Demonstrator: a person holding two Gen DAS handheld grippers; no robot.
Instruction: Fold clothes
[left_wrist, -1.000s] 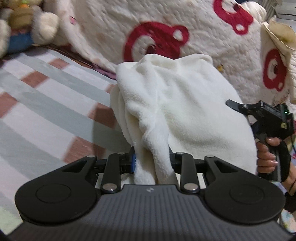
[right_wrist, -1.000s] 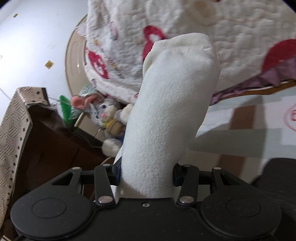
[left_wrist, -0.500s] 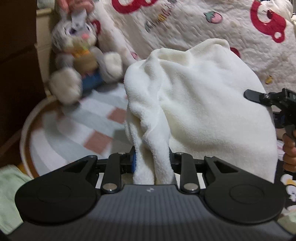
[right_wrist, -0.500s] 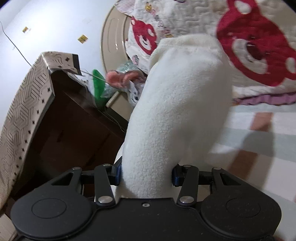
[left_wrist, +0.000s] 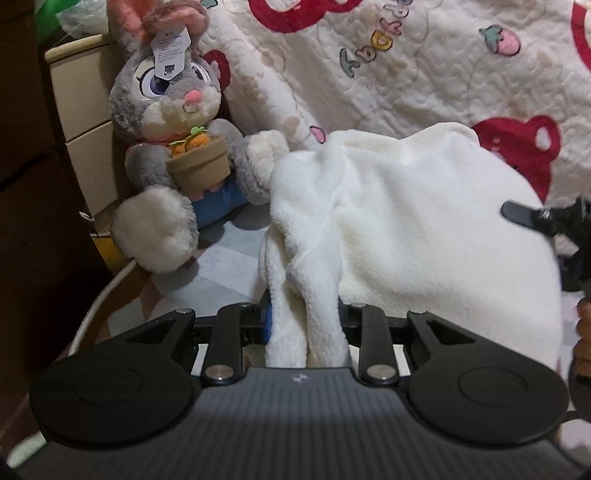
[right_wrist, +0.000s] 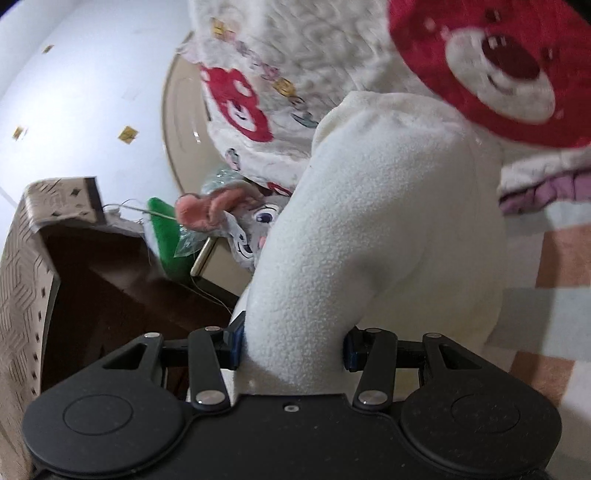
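We see a white fleece garment (left_wrist: 424, 229) bunched and lifted between the two grippers, above a striped sheet (right_wrist: 565, 306); the left gripper (left_wrist: 304, 325) has its jaws clamped on a gathered, rope-like fold of the garment, the cloth filling the narrow gap and spilling back over the gripper body; the rest of the fleece swells up and away to the right in the left wrist view, a seam line running down its crumpled left side; at that view's right edge the front of the right gripper (left_wrist: 546, 221) shows as a dark pointed tip touching the far side of the fleece, with part of a hand (left_wrist: 583, 332) below it; in the right wrist view the right gripper (right_wrist: 291, 350) has its jaws set wider and clamped on a thick roll of the same garment (right_wrist: 388, 221), which rises from the gap and bends to the right; behind the fleece hangs a cream quilt (left_wrist: 424, 74) printed with red bears; left of the garment, in the left wrist view, a grey plush rabbit (left_wrist: 170, 122) sits holding a toy flowerpot, a paper tag on its forehead, leaning against a pale drawer unit (left_wrist: 85, 110); dark wooden furniture (right_wrist: 110, 295) stands at the left in the right wrist view, a patterned cloth (right_wrist: 22, 280) draped over its top; this view is motion-blurred at the quilt
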